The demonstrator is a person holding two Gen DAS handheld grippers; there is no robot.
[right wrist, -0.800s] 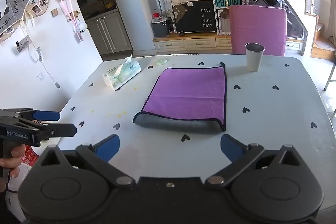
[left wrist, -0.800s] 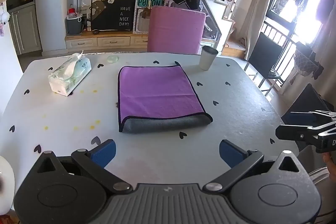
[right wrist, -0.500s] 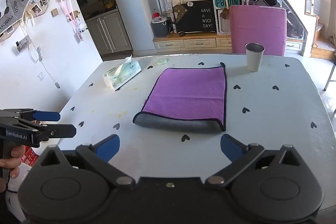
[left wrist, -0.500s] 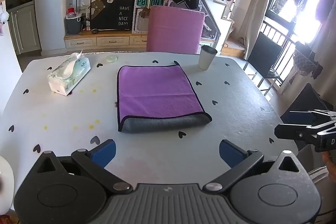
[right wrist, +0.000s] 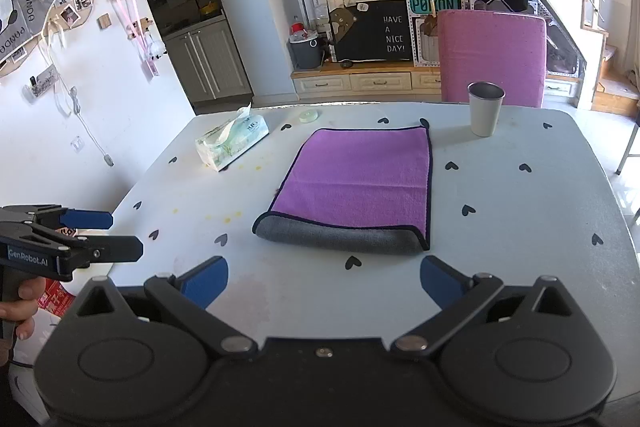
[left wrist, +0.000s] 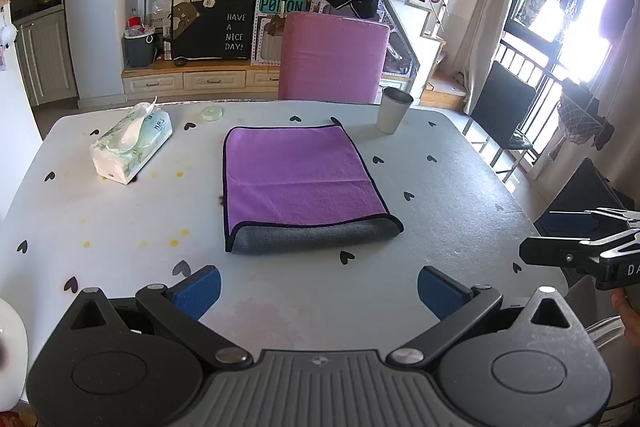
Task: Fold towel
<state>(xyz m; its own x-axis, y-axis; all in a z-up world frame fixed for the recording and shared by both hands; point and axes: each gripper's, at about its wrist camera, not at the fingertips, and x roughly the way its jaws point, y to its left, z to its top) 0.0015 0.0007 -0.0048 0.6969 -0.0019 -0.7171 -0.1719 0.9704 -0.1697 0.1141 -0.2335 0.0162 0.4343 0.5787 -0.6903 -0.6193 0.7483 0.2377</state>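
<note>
Sunlit from the balcony side, the heart-dotted bench (left wrist: 460, 195) carried the purple towel (left wrist: 296, 179) at its middle, folded once, its grey underside rolled along the near edge. My left claw (left wrist: 318, 291) and right claw (right wrist: 324, 281) hung spread and empty, near that edge. For a clean second fold, I judged each claw should pinch one near corner and carry both evenly.

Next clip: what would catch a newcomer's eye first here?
The purple towel in the middle of the table, already folded over, its grey underside showing along the near edge. Behind it stands a pink chair, with a cup at the far right and a tissue pack at the left.
</note>
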